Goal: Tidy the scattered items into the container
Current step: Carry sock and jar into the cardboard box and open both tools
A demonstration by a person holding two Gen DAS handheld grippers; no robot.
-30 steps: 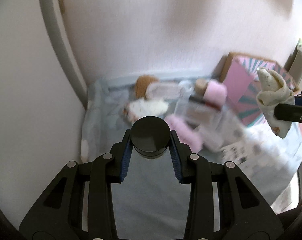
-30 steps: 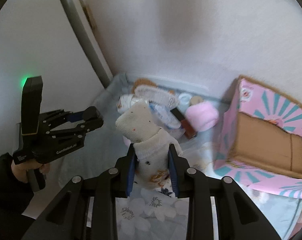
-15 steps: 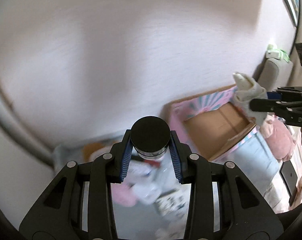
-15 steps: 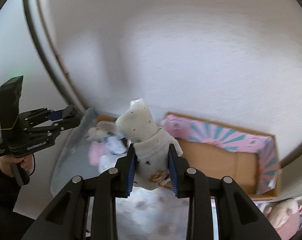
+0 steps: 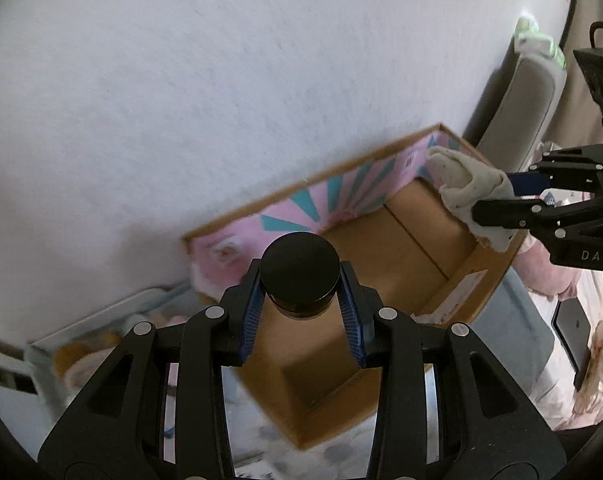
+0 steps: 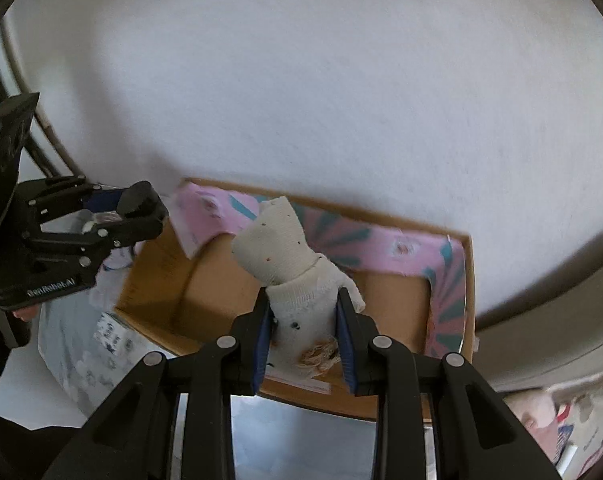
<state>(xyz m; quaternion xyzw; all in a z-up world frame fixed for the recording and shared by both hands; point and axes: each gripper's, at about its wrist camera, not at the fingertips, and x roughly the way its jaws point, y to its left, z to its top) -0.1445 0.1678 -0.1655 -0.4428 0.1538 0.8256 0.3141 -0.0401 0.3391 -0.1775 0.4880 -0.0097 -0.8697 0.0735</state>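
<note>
White wall (image 5: 221, 80), floral sheet (image 6: 73, 344), perhaps a pink plush toy (image 5: 541, 272) at right.

Left gripper (image 5: 300, 312) jaws clamped; right gripper (image 6: 303, 340) jaws clamped.

Soft daylight, mild motion blur, dark fisheye vignette curving the edges.

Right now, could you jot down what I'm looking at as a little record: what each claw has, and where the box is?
left claw: shut on a black-capped jar, held above the box
right claw: shut on a rolled cream sock, held above the box
box: open cardboard, pink and teal inside walls, against the white wall
box contents: bare floor where visible
leftover items: blurred clutter left of the box
</note>
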